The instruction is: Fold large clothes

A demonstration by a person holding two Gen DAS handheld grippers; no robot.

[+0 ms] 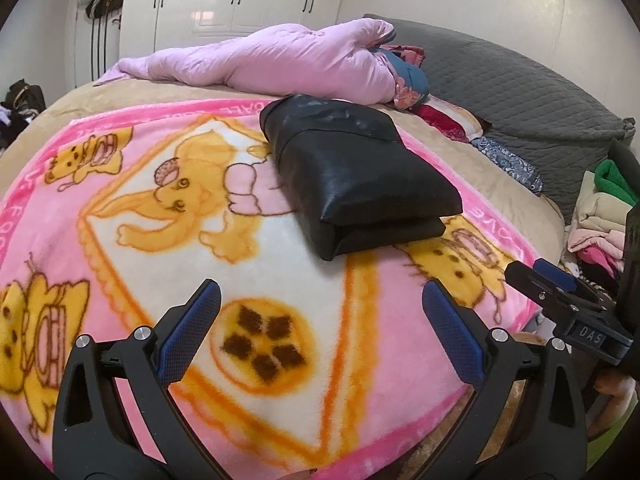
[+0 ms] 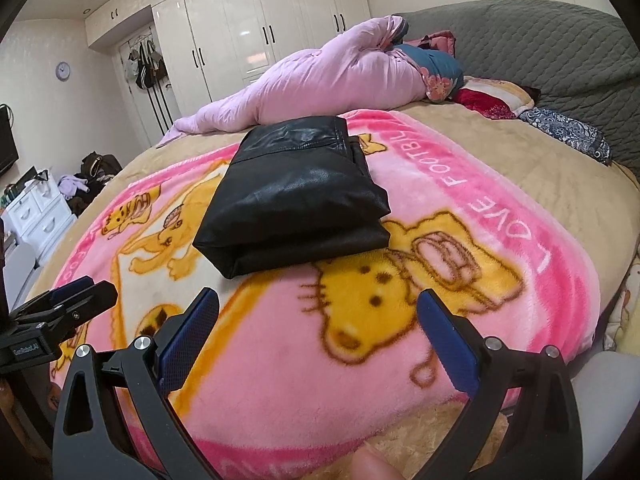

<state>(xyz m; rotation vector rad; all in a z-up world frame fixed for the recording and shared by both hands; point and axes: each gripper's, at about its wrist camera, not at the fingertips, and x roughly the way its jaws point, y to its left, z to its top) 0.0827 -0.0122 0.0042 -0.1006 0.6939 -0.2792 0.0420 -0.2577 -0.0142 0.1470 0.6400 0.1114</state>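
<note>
On the pink cartoon-print fleece blanket [image 1: 280,320], a folded black leather garment [image 1: 352,176] lies at 12 o'clock from both tongs, well apart from each. Left gripper [image 1: 320,304]: fingers spread wide, holding nothing. Right gripper [image 2: 318,308]: likewise spread, empty. A rumpled lilac quilt [image 2: 320,84] sits beyond the garment.

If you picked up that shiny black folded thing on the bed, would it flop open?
Probably yes: the black folded garment lies in soft stacked layers, nothing holding them together. Its glossy, leather-like surface suggests it may be slippery and fairly heavy for its size.
</note>
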